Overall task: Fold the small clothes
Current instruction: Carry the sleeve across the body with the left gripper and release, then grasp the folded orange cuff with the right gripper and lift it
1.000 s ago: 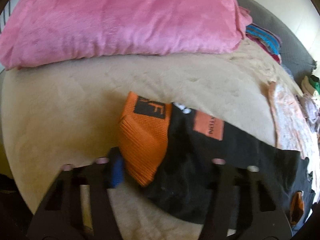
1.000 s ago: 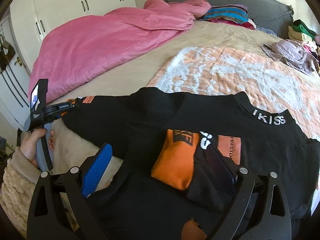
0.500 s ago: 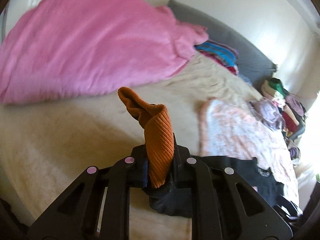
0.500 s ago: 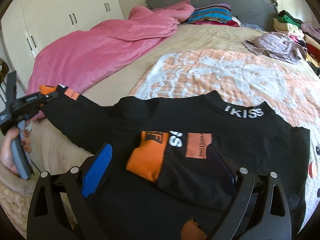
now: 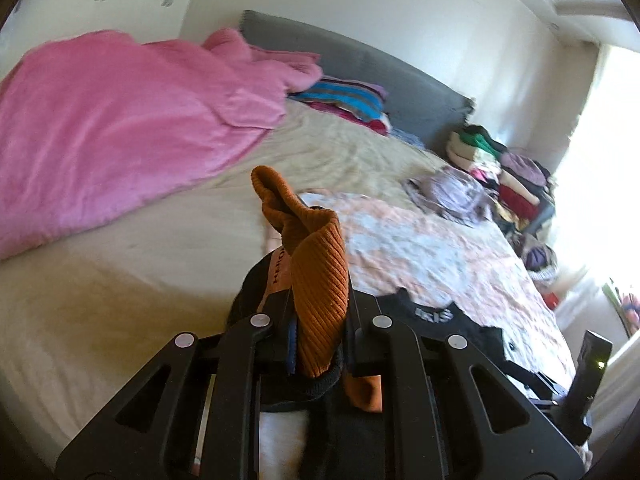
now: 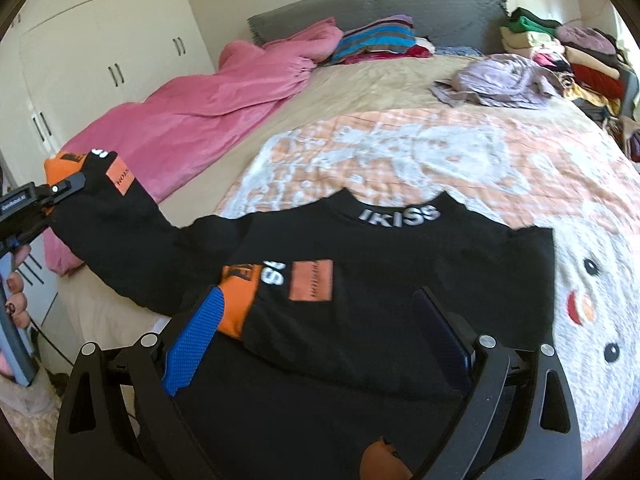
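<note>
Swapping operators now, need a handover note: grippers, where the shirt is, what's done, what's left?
Left gripper: jaws shut on the orange cuff of one sleeve, lifted off the bed.
Right gripper: open, above the other sleeve, gripping nothing.
Black sweatshirt: flat on the snowman blanket; that other sleeve already lies folded across the chest.
Left: fold the held sleeve in, then fold the body.
</note>
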Available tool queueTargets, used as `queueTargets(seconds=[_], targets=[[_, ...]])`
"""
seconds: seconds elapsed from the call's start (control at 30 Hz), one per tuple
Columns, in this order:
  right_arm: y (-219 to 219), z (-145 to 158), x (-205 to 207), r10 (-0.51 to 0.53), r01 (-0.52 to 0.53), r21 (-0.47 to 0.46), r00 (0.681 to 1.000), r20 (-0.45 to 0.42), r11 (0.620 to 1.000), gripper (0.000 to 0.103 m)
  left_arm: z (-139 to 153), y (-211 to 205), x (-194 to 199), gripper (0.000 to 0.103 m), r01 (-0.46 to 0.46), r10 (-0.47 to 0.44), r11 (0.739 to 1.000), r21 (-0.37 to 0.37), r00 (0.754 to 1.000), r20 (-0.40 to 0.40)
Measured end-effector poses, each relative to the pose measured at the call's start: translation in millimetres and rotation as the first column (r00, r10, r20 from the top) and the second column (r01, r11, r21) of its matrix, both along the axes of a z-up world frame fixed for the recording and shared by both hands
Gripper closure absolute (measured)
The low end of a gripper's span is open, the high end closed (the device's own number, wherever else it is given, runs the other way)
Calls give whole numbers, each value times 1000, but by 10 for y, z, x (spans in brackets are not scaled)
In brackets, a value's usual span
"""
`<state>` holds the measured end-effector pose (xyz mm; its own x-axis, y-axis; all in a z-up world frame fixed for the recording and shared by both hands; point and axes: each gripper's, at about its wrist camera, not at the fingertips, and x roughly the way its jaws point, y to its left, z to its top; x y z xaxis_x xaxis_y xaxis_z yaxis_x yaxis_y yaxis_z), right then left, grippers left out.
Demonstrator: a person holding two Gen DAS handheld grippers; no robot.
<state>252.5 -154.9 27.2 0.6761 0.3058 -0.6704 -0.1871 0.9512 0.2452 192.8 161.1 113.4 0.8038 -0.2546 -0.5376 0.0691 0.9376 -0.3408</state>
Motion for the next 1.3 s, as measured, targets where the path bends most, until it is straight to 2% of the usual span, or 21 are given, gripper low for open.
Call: queueTargets(seconds=[0.43, 0.73, 0.83, 1.0, 1.1, 1.17, 1.2, 1.23, 1.27, 1.3], targets=[[-725, 18, -271, -148, 147, 22, 989, 10, 989, 9, -70, -778, -39, 94, 150, -149, 988, 37, 989, -24], [-1182, -9, -446, -249, 248, 29, 969, 5, 968, 9, -366, -1308, 8, 94, 246, -244, 969, 15, 966, -84], [-1274, -32, -473, -269, 269, 25, 963, -1, 963, 9, -539, -1478, 24, 94, 278, -277, 960, -3, 954, -119], [-1371, -75, -499, -290, 290, 23, 957, -11, 957, 9, -756, -1779, 58, 93, 336, -331, 942, 8, 929, -167], [-1399, -100, -500, -298, 298, 21, 954, -22, 954, 9, -895, -1929, 75, 87, 376, -368, 926, 2, 906, -210], [-1398, -116, -493, -298, 299, 16, 954, -29, 954, 9, -964, -2008, 61, 72, 406, -396, 914, -8, 888, -232], [-1404, -126, -494, -296, 296, 12, 955, -33, 955, 9, -994, -2037, 38, 67, 422, -412, 907, -12, 879, -240], [-1403, -131, -498, -294, 295, 11, 955, -34, 955, 9, -1023, -2068, 14, 55, 440, -429, 898, -12, 868, -251], [-1394, -143, -498, -292, 292, 11, 956, -39, 956, 9, -1034, -2080, -18, 48, 449, -436, 893, -7, 863, -257], [-1388, -156, -496, -287, 288, 14, 957, -45, 958, 9, -1033, -2073, -45, 47, 455, -442, 890, -9, 860, -254]])
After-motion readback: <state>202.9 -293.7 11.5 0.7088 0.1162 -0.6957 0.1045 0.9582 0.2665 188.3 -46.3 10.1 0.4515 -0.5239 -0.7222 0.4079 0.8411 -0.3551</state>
